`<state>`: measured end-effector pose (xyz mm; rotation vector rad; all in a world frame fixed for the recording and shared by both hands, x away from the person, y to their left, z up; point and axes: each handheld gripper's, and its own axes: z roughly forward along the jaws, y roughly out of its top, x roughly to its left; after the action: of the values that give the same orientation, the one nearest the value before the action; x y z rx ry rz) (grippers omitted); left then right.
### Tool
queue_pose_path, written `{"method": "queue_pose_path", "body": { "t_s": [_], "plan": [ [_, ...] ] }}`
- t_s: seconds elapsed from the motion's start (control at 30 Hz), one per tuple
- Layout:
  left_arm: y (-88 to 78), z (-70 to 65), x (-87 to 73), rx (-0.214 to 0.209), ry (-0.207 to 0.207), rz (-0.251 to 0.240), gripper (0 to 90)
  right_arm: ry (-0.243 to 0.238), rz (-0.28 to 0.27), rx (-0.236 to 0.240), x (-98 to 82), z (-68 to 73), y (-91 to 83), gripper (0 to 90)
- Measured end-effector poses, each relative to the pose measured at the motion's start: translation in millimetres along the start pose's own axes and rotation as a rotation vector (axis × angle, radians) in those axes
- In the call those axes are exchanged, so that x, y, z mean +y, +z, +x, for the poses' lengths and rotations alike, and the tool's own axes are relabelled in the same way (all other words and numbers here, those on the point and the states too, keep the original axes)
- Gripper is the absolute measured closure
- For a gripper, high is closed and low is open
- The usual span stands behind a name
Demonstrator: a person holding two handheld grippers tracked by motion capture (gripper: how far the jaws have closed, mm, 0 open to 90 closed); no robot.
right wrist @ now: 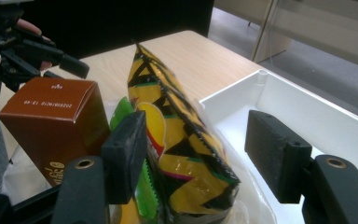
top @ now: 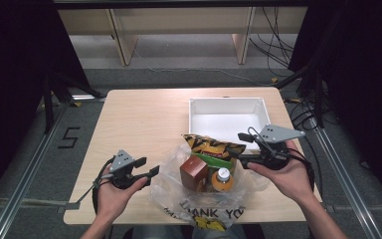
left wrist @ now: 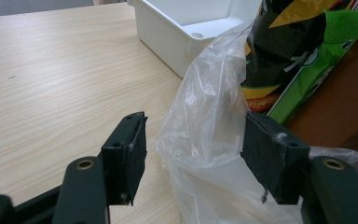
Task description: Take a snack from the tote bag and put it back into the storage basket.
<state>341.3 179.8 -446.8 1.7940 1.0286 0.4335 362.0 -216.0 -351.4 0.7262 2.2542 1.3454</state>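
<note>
the left gripper [top: 146, 168] is released, its jaws spread around the bunched edge of a clear crinkled plastic bag [left wrist: 205, 140] without pinching it. the bag lies on the light wooden table [top: 139, 114], holding a brown cardboard box [top: 194, 173] and an orange-capped bottle [top: 223, 179]. the right gripper [right wrist: 196, 158] is released too, jaws straddling a yellow-and-black foil snack packet [right wrist: 182, 140] upright in the bag, beside a white plastic bin [top: 227, 115].

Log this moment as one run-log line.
left gripper: open, at plastic bag edge | right gripper: open around chip bag | white bin: empty
</note>
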Motion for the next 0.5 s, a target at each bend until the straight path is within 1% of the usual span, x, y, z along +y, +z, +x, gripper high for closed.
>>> {"method": "queue_pose_path", "body": {
  "t_s": [0.07, 0.1, 0.13, 0.17, 0.2, 0.27, 0.3, 0.33, 0.37, 0.4, 0.43, 0.47, 0.5],
  "plan": [
    [-1.7, 0.9, -0.9, 0.011, -0.002, 0.004, 39.4, 0.009, 0.005, 0.017, -0.1, 2.0, 2.5, 40.4],
    [-2.1, 1.8, -1.1, 0.004, 0.002, 0.002, 39.3, 0.008, 0.011, 0.022, -0.1, 2.5, 3.4, 41.4],
    [-2.3, 1.0, -1.8, 0.008, -0.015, -0.001, 39.3, 0.009, 0.018, 0.009, -0.3, 2.4, 5.2, 42.3],
    [-3.1, 0.7, -2.1, 0.011, -0.017, 0.002, 39.3, 0.01, 0.0, -0.001, -1.0, 2.7, 8.6, 43.2],
    [-3.6, 0.5, -2.0, 0.013, -0.012, 0.005, 39.3, -0.003, 0.012, 0.017, -0.4, 2.0, 10.2, 45.2],
    [-3.1, 0.3, -1.7, 0.012, -0.008, 0.003, 39.3, -0.016, 0.012, 0.01, 0.5, 2.2, 12.9, 48.3],
    [-3.1, 0.5, -1.4, 0.013, -0.004, 0.004, 39.3, -0.014, 0.027, 0.022, 1.4, 1.9, 13.0, 50.6],
    [-2.9, 0.7, -1.0, 0.011, 0.004, 0.003, 39.3, -0.032, 0.02, 0.023, 1.7, 2.2, 14.3, 53.0],
    [-2.3, 0.8, -1.0, 0.007, 0.004, 0.003, 39.3, -0.037, 0.003, 0.025, 1.4, 2.6, 16.3, 54.2],
    [-1.2, 0.1, -1.6, 0.006, -0.009, 0.001, 39.3, -0.039, 0.013, 0.025, 1.4, 2.4, 17.0, 56.1],
    [-1.1, -0.5, -1.8, 0.009, -0.008, 0.005, 39.3, -0.062, 0.017, 0.046, 1.3, 0.8, 19.4, 58.7],
    [-1.1, -0.1, -2.0, 0.009, 0.008, 0.009, 39.3, -0.062, 0.017, 0.046, 1.3, 0.8, 19.4, 58.7],
    [-0.9, -0.3, -2.4, 0.005, 0.006, 0.011, 39.3, -0.07, 0.014, 0.039, 1.0, 0.5, 20.4, 60.2]
  ]
}}
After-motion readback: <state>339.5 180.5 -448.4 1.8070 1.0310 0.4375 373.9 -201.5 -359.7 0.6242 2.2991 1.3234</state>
